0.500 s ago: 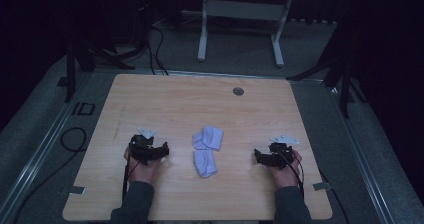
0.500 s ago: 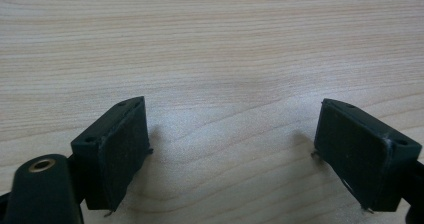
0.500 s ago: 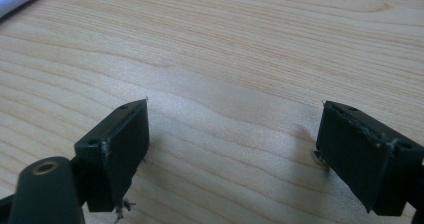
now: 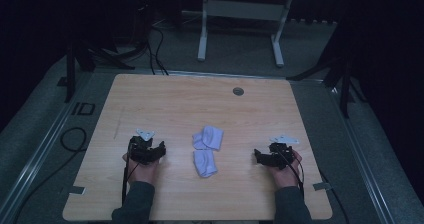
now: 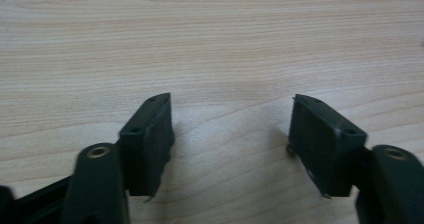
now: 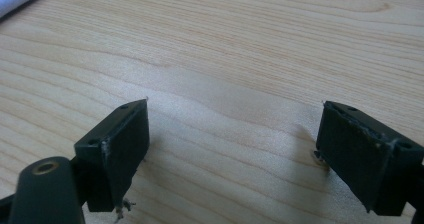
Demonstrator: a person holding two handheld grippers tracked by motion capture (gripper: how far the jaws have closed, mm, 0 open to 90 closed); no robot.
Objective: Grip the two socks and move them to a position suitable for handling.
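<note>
Two white socks (image 4: 206, 149) lie mid-counter (image 4: 175, 99), one just behind the other, touching or nearly so, between the grippers. Likely light, soft and floppy, not fragile; best pinched at a cuff or an edge fold, since they'll drape. Each looks crumpled, pale against the wood grain. Left gripper (image 4: 148, 151) and right gripper (image 4: 270, 156) rest on the counter, fingers (image 5: 150, 134) spread apart, holding nothing.

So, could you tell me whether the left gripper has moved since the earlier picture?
No. In the high view the left gripper sits at the same spot left of the two white cloths, near the table's front edge.
</note>
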